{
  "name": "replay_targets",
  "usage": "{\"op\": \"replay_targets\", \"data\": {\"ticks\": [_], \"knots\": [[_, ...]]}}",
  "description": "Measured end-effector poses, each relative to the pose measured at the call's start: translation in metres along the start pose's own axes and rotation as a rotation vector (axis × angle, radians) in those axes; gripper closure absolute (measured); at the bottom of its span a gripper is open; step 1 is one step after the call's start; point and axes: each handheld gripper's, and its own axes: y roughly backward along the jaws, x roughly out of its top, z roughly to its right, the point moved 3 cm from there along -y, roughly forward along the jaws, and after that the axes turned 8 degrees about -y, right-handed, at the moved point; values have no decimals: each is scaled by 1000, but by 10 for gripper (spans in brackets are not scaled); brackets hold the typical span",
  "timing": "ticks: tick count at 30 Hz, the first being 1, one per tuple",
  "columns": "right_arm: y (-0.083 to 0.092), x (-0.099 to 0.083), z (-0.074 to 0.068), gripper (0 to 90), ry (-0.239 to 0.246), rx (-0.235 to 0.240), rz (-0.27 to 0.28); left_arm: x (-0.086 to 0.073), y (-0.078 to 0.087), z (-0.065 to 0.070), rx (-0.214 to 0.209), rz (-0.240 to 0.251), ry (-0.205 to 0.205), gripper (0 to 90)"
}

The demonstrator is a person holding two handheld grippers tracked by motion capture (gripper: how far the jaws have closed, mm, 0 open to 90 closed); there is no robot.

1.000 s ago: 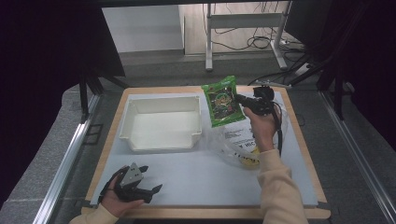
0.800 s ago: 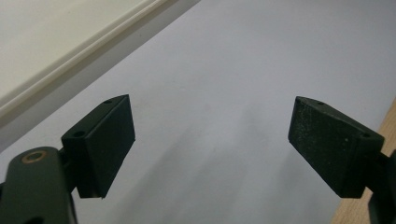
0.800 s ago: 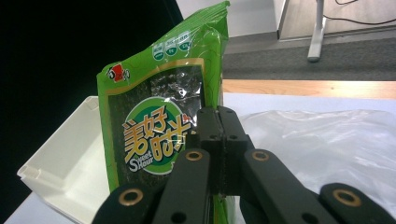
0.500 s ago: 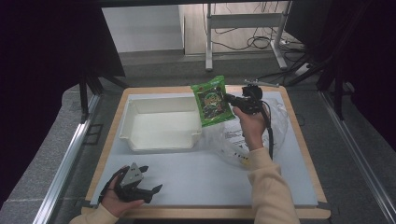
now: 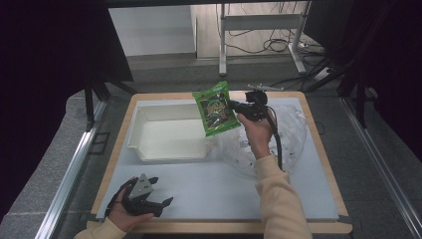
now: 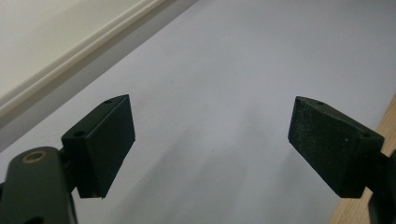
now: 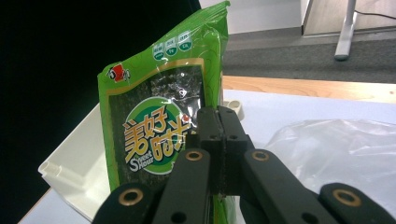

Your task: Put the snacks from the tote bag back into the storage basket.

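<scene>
In the high view the right gripper [image 5: 238, 108] is raised above the far part of the table [image 5: 318, 149], clamped on the edge of a green snack packet [image 5: 215, 108], which hangs in the air, tilted, over the right-hand rim of the white tray [image 5: 164, 137]. Just beside the holding hand, on the table's pale mat, lies a crumpled clear plastic bag [image 5: 288, 134], apart from the packet. Near the front edge the left gripper [image 5: 160, 204] rests low by the mat in the person's left hand [image 5: 124, 211], well apart from the tray and from the packet, with its jaws spread and nothing between them. In the left gripper view the two black pads [image 6: 105, 140] stand wide apart over bare mat, with the tray's rim [image 6: 70, 53] running across the upper left corner (a strip of the wooden table edge shows at the lower right). In the right gripper view the jaws are pressed tight together on the right edge of the packet [image 7: 154, 135], whose green printed face stands nearly upright before the camera; behind it is the tray's corner [image 7: 70, 163], and the clear bag [image 7: 341, 144] lies on the mat to the right.
</scene>
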Motion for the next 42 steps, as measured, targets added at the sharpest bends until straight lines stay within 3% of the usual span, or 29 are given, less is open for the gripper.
{"op": "replay_targets", "data": {"ticks": [42], "knots": [[-45, -16, -31, 899, 19, 50, -61, 0, 0, 0, 2, -2, 2, 146]]}}
